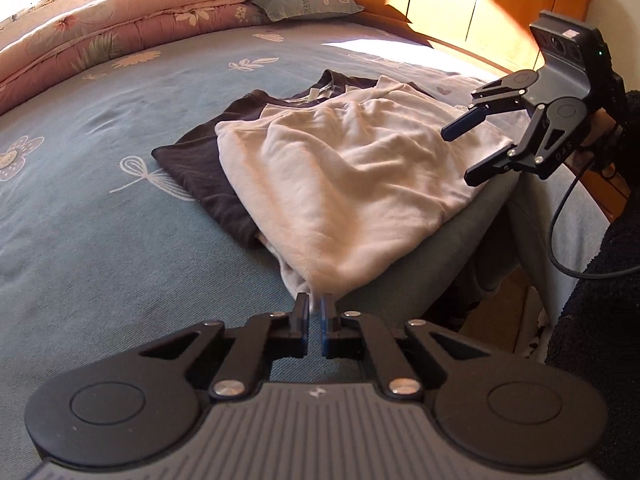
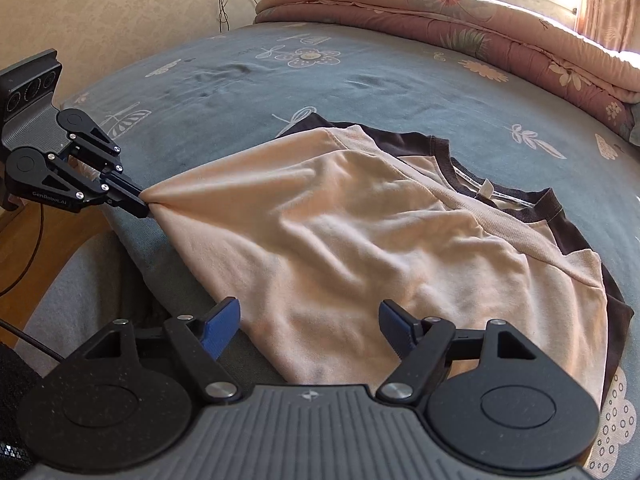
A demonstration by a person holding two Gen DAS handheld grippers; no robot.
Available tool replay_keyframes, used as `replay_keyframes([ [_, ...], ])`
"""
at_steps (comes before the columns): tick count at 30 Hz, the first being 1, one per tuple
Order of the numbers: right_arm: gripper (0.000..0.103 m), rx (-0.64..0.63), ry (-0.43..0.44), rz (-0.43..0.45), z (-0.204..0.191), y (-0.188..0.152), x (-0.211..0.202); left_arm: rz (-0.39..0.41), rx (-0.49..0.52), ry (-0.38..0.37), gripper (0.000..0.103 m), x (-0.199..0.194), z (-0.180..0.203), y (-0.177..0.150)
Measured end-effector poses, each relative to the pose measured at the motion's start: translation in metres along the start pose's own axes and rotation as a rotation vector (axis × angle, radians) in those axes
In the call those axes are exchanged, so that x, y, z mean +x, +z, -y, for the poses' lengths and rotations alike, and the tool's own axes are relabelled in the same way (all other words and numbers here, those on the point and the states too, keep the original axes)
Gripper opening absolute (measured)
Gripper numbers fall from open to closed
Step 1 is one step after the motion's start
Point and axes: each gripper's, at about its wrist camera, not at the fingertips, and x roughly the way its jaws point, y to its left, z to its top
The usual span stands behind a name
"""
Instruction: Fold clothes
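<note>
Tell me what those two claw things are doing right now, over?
Left gripper shut on a corner of the cream T-shirt. Right gripper open over its near edge, holding nothing. Shirt half-folded on the bed; nothing in the way.

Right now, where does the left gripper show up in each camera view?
Left wrist view: the left gripper sits bottom centre, shut on a corner of the shirt.
Right wrist view: the left gripper is at the left edge, pinching that same corner.
Shared landmark: the folded quilt along the bed's far side.
</note>
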Motion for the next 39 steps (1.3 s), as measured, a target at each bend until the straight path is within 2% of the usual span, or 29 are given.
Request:
replay_keyframes([
  [2, 0.082, -0.002, 0.001, 0.001, 0.000, 0.000, 0.001, 0.003, -0.014, 0.027, 0.004, -0.008, -0.004, 0.002],
  [4, 0.082, 0.000, 0.001, 0.008, 0.000, -0.001, 0.003, 0.044, -0.043, 0.021, 0.006, -0.013, -0.005, 0.012],
  [6, 0.085, 0.009, -0.002, 0.017, 0.001, 0.000, 0.005, 0.092, -0.045, 0.004, 0.018, -0.008, 0.001, 0.025],
  [8, 0.086, 0.009, -0.018, 0.019, 0.002, -0.002, 0.007, 0.100, -0.047, -0.019, 0.026, 0.011, 0.008, 0.035],
  [9, 0.086, 0.009, -0.027, 0.019, 0.002, -0.003, 0.009, 0.100, -0.048, -0.031, 0.027, 0.022, 0.011, 0.039],
  [11, 0.087, 0.019, -0.049, 0.012, 0.004, -0.009, 0.011, 0.056, -0.042, -0.033, 0.027, 0.047, 0.018, 0.040],
  [13, 0.088, 0.037, -0.069, -0.002, 0.009, -0.020, 0.011, -0.042, -0.055, 0.006, 0.028, 0.069, 0.020, 0.032],
  [14, 0.088, 0.060, -0.081, -0.015, 0.013, -0.029, 0.011, -0.055, -0.075, 0.009, 0.028, 0.069, 0.019, 0.028],
  [15, 0.089, 0.084, -0.094, -0.029, 0.018, -0.037, 0.010, -0.053, -0.097, 0.002, 0.033, 0.067, 0.016, 0.024],
  [17, 0.089, 0.145, -0.119, -0.082, 0.030, -0.060, 0.010, -0.055, -0.133, 0.004, 0.034, 0.060, 0.012, 0.022],
  [19, 0.093, 0.176, -0.115, -0.062, 0.038, -0.074, -0.002, -0.038, -0.122, 0.037, 0.037, 0.051, 0.013, 0.032],
  [21, 0.092, 0.224, -0.090, -0.032, 0.049, -0.075, -0.014, -0.004, -0.105, 0.052, 0.046, 0.045, 0.014, 0.050],
  [23, 0.093, 0.230, -0.110, 0.029, 0.060, -0.063, -0.023, 0.046, -0.096, 0.045, 0.048, 0.048, 0.015, 0.070],
  [26, 0.096, 0.213, -0.180, 0.103, 0.079, -0.036, -0.020, 0.083, -0.125, 0.041, 0.050, 0.074, 0.016, 0.098],
  [28, 0.096, 0.200, -0.231, 0.121, 0.092, -0.022, -0.007, 0.091, -0.162, 0.033, 0.050, 0.097, 0.012, 0.107],
  [30, 0.096, 0.207, -0.263, 0.107, 0.107, -0.017, 0.010, 0.095, -0.212, 0.060, 0.050, 0.118, 0.004, 0.109],
  [31, 0.096, 0.220, -0.275, 0.092, 0.114, -0.018, 0.018, 0.096, -0.245, 0.101, 0.050, 0.127, -0.004, 0.109],
  [33, 0.096, 0.246, -0.298, 0.064, 0.129, -0.020, 0.036, 0.136, -0.325, 0.125, 0.049, 0.135, -0.022, 0.106],
  [34, 0.097, 0.264, -0.294, 0.076, 0.136, -0.024, 0.037, 0.155, -0.374, 0.159, 0.050, 0.136, -0.033, 0.106],
  [35, 0.099, 0.283, -0.287, 0.091, 0.142, -0.029, 0.036, 0.154, -0.415, 0.202, 0.047, 0.136, -0.043, 0.109],
  [36, 0.099, 0.302, -0.280, 0.107, 0.148, -0.033, 0.036, 0.154, -0.466, 0.210, 0.045, 0.133, -0.051, 0.112],
  [38, 0.099, 0.340, -0.267, 0.118, 0.152, -0.033, 0.028, 0.184, -0.535, 0.154, 0.045, 0.124, -0.059, 0.118],
  [39, 0.099, 0.347, -0.272, 0.135, 0.151, -0.031, 0.023, 0.205, -0.533, 0.127, 0.049, 0.120, -0.057, 0.122],
])
